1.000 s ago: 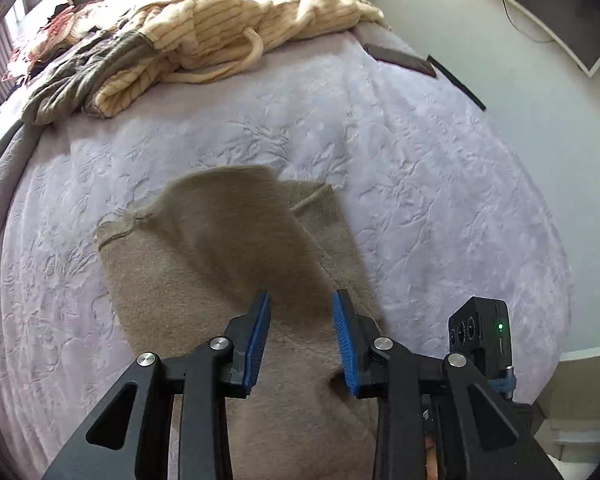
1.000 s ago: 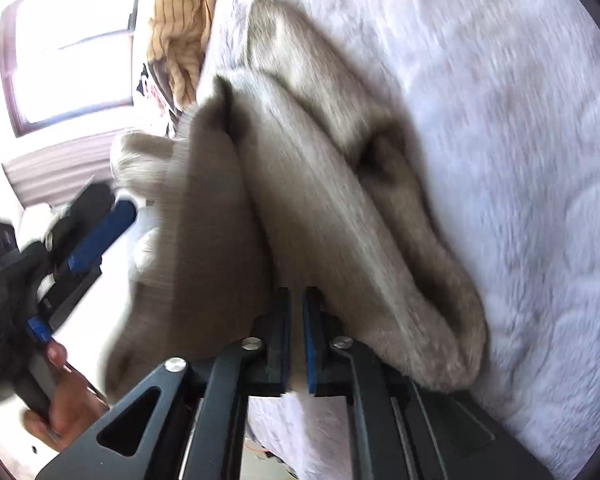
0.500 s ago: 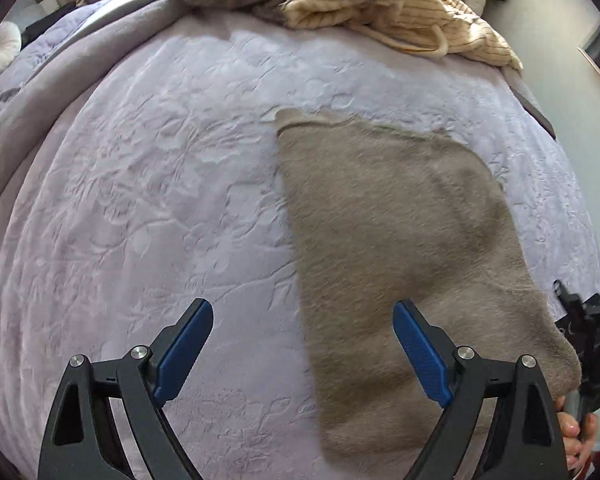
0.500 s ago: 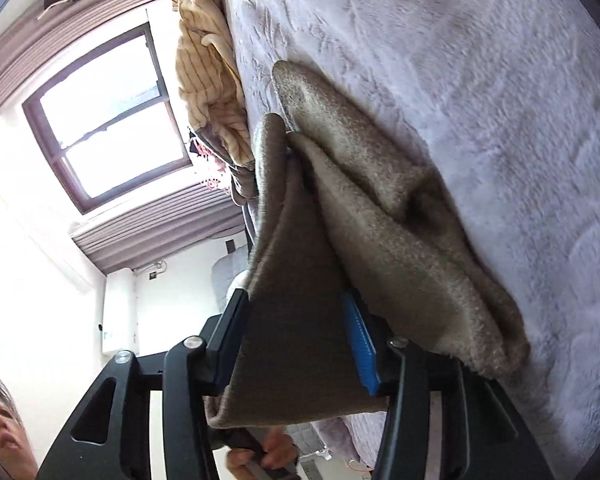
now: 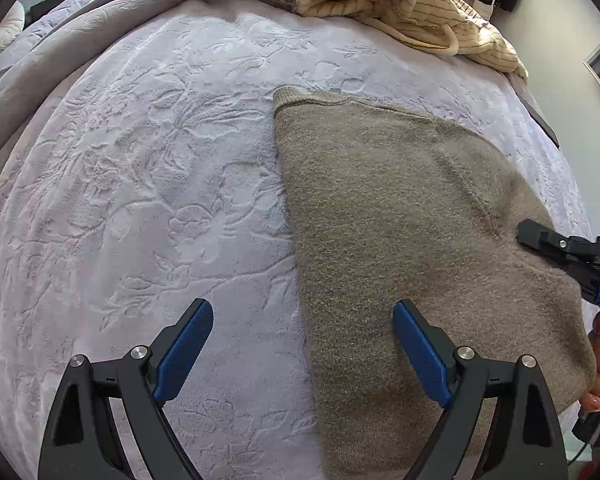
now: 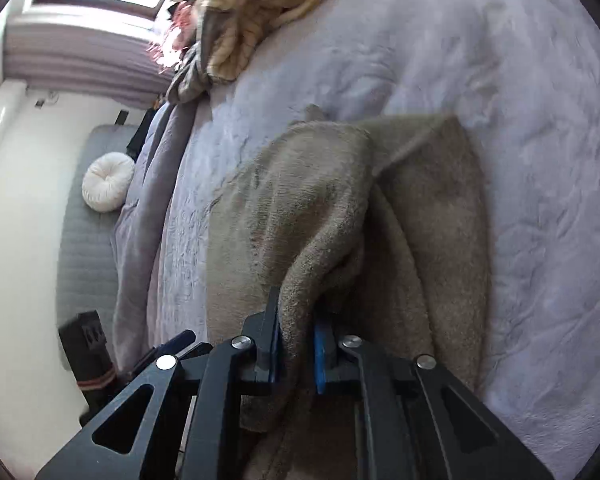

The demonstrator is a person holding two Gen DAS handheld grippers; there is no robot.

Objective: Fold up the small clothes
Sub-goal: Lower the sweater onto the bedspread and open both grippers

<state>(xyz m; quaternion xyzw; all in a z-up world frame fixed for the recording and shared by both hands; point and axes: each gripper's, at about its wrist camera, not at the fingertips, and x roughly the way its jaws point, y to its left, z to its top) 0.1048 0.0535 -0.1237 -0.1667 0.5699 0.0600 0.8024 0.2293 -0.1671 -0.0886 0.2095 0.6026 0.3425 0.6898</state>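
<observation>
Cloth, soft and limp, was spread near the bed's right edge; the left gripper was released, the right gripper was closing, fabric pinched at its hem.

Taupe garment on lilac floral-embossed bedspread; cream striped top.

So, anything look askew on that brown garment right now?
Yes: the brown garment lies flat except its right edge, bunched between the closing right gripper. The left gripper hangs open.
</observation>
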